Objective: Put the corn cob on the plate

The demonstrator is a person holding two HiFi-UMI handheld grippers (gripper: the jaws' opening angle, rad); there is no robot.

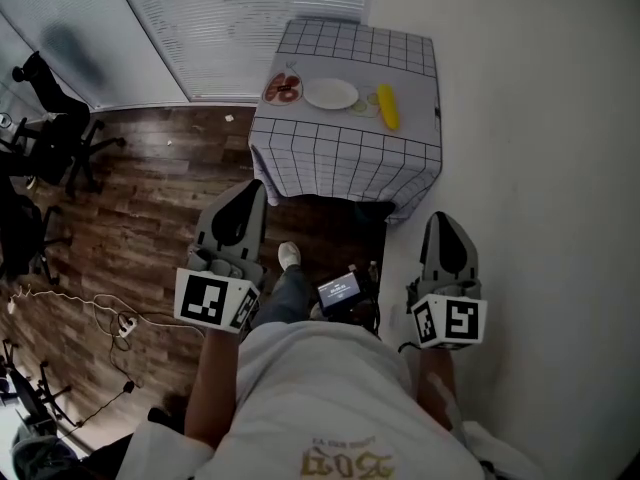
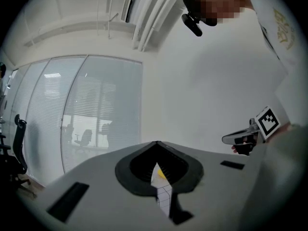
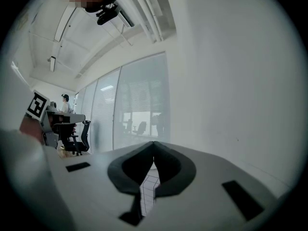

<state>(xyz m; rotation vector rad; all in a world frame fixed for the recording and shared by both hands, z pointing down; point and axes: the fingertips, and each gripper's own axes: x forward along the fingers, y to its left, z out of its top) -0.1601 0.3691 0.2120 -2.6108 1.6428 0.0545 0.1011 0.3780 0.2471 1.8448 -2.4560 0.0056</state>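
Head view: corn cob (image 1: 388, 107) at three o'clock of plate (image 1: 331, 94); probably stiff, light, prone to roll; pinch mid-length; left gripper (image 1: 252, 186), right gripper (image 1: 444, 218) closed, empty.

Dark wood floor (image 1: 150, 208), white wall (image 1: 540, 118) R, window blinds (image 1: 220, 28), office chairs (image 1: 55, 138) L, checked-cloth table (image 1: 340, 163).

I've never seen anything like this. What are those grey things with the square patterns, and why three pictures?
No robot: a person holds a grasping tool in each hand. The head view comes from a camera on the person's head, looking down at the left tool and the right tool, both shut and empty. The left and right gripper views come from cameras riding on each tool, looking along its jaws. Ahead stands a table with a checked cloth. On it lie a white plate, a yellow corn cob beside it, and a dish of reddish food.
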